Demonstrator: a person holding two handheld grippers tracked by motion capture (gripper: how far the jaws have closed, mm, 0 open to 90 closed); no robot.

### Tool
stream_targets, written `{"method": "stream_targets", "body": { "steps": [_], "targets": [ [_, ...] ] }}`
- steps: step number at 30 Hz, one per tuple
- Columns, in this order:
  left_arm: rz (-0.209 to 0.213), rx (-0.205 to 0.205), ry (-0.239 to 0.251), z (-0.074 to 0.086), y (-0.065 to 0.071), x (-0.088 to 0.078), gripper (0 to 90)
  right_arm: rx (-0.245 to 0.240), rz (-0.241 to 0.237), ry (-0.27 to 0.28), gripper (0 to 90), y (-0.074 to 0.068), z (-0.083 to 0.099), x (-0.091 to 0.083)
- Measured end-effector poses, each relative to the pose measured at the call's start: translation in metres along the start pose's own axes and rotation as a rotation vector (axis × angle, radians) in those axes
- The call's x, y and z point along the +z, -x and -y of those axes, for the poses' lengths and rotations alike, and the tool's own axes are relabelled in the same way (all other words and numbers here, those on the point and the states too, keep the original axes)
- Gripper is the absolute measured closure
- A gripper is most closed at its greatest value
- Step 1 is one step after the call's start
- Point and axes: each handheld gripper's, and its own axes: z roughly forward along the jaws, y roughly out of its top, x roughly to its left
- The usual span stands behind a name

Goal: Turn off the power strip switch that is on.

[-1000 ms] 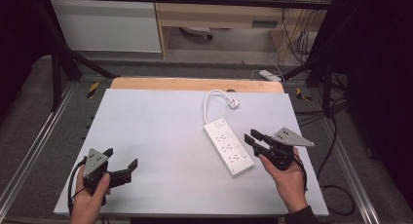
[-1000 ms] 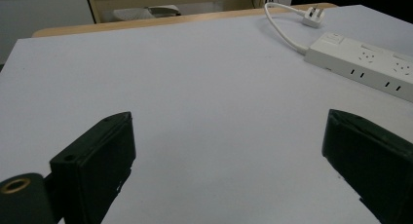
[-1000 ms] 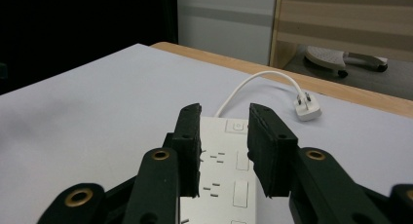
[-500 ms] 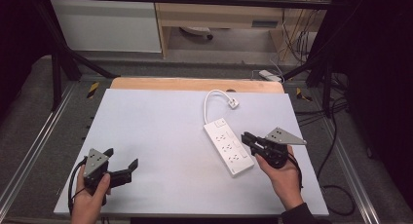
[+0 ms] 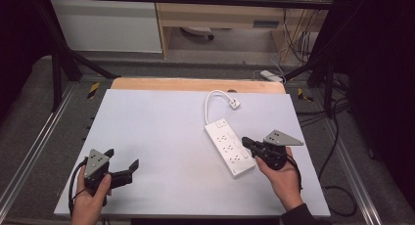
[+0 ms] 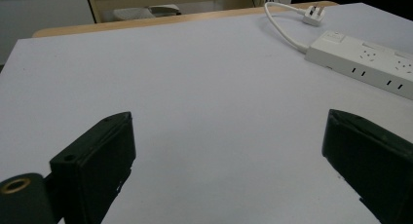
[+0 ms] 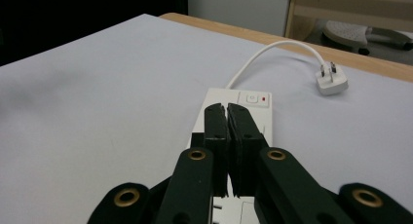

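Note:
A white power strip lies at an angle on the right half of the white table. Its cord curls back to a white plug. My right gripper hovers over the strip's near end; its jaws have just been closing and now stand shut, pad against pad, with nothing between them. In the right gripper view the shut tips point at the strip's switch end, with the plug beyond. My left gripper rests at the front left, open and empty; the strip lies far to its right.
A wooden strip edges the table's far side. Black frame bars stand at the left and right. Cables trail on the floor to the right, where another power block lies beyond the table.
The right gripper's jaws have closed from spread to shut, and the gripper has shifted slightly left over the strip's near end. The left gripper has not moved.

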Motion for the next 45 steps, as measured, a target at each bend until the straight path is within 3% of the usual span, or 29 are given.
{"method": "stream_targets", "body": {
  "steps": [12,18,31,45],
  "targets": [
    [0.001,0.004,-0.007,0.0,0.0,0.0,5.3,0.03,0.002,-0.076,90.0,0.004,0.006,0.001],
    [0.002,0.003,-0.005,0.0,0.0,0.0,5.3,0.074,0.002,-0.115,90.0,0.008,0.007,0.001],
    [0.005,0.004,-0.009,0.0,0.0,0.001,5.3,0.063,0.043,-0.133,90.0,0.012,0.012,0.004],
    [0.001,0.004,-0.012,0.001,0.0,0.001,5.3,0.065,0.033,-0.164,90.0,0.011,0.017,0.009]
  ]
}}
